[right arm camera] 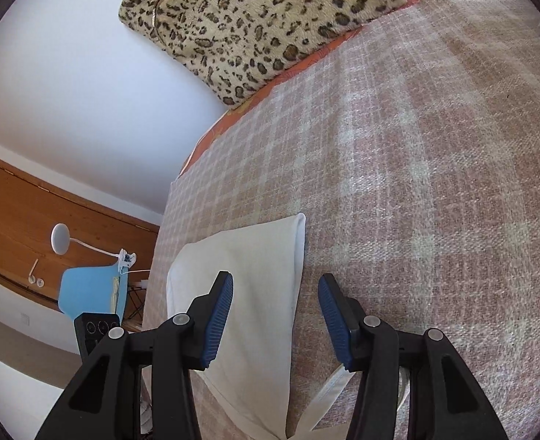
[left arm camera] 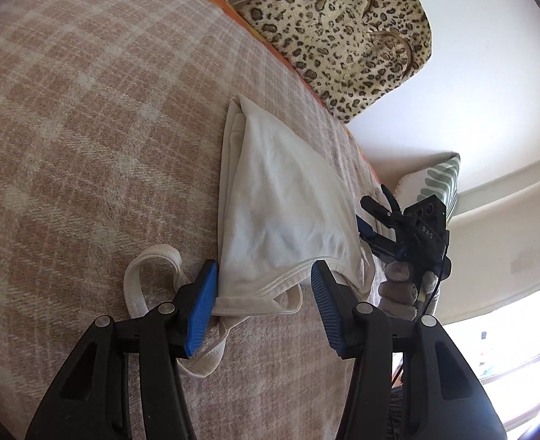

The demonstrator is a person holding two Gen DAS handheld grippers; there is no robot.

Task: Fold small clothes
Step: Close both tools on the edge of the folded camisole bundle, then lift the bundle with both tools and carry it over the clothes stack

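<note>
Undershirt [left arm camera: 284, 198] folded lengthwise on blanket [left arm camera: 86, 146], straps toward both wide-open, empty grippers [left arm camera: 264, 308] [right arm camera: 275, 321].

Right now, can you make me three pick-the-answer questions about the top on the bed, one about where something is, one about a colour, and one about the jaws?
1. Where does the leopard-print cushion lie?
A. at the far edge of the bed, against the wall
B. on top of the white top
C. on the floor

2. What colour is the top?
A. red
B. white
C. black

3. How do the jaws of the left gripper stand?
A. shut on the cushion
B. shut on nothing
C. open

Answers:
1 A, it rests beyond the checked blanket by the white wall.
2 B, its cloth is pale white with cream straps.
3 C, a wide gap shows between the blue pads.
</note>
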